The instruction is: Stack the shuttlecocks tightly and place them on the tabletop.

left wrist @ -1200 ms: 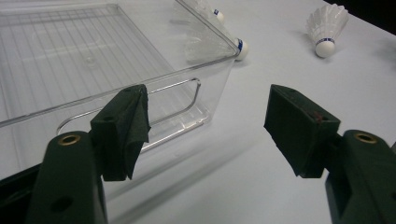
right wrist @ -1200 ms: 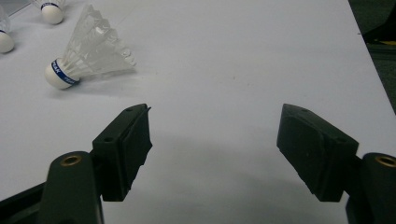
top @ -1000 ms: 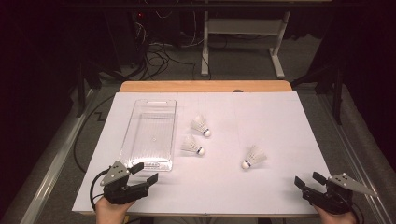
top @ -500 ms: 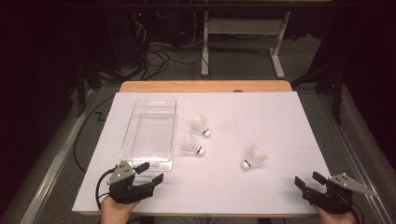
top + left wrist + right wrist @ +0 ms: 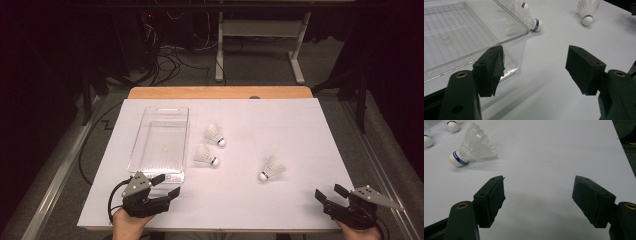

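Dark floor with tangled cables and a table frame surrounds a wooden table (image 5: 220, 92) covered by a white sheet (image 5: 290, 130). On the sheet's left half lies a clear plastic bin (image 5: 161, 142), empty, its long side running away from the person. Three white feather shuttlecocks lie on the sheet to the right of it: a far shuttlecock (image 5: 215, 135) and a middle shuttlecock (image 5: 205, 156) close beside the bin, and a right shuttlecock (image 5: 270, 168) well apart, toward the centre. At the near edge, the left gripper (image 5: 165, 186) sits just in front of the bin's near right corner, jaws spread wide and holding nothing; the left gripper view shows one jaw against the bin's corner wall and the middle shuttlecock (image 5: 527, 21) ahead, past that corner. The right gripper (image 5: 328, 194) rests at the near right corner of the sheet, jaws also spread wide and empty. The right shuttlecock lies ahead and to the left of it, nearer to this gripper than to the other. In the right gripper view the right shuttlecock (image 5: 472, 148) lies on its side, long axis slanting across the view, its cork tip with a blue band pointing toward the near left and its feather skirt away to the right. A reach forward and leftward would likely meet it.
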`<move>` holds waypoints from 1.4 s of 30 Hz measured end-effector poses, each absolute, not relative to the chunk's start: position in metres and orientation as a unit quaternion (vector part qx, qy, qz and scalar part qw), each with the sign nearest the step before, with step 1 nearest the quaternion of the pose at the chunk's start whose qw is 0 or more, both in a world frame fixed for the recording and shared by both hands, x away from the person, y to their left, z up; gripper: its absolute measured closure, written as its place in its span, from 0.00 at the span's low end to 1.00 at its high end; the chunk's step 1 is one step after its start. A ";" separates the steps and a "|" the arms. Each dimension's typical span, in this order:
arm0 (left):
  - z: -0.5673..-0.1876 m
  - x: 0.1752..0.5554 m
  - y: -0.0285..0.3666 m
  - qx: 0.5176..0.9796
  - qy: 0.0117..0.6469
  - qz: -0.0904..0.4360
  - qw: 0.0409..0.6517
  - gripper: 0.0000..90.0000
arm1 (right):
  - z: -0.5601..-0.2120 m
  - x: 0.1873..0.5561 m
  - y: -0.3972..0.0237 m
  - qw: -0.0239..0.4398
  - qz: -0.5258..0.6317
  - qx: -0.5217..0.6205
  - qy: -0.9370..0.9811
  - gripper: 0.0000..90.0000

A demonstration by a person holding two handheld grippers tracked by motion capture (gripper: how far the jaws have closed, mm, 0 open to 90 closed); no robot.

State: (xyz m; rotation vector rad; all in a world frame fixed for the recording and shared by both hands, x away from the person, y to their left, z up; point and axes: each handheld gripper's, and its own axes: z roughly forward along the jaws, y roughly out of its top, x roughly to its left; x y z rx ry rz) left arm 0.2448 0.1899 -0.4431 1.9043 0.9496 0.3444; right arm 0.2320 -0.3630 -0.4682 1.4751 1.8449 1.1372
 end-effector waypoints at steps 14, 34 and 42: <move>-0.442 0.248 0.176 0.788 0.375 0.133 0.470 0.35 | -0.468 0.232 -0.362 0.257 0.417 0.542 0.683 0.30; -0.444 0.254 0.157 0.798 0.364 0.128 0.463 0.35 | -0.469 0.232 -0.362 0.256 0.418 0.541 0.683 0.30; -0.445 0.256 0.149 0.800 0.360 0.125 0.463 0.35 | -0.468 0.232 -0.362 0.258 0.419 0.539 0.683 0.30</move>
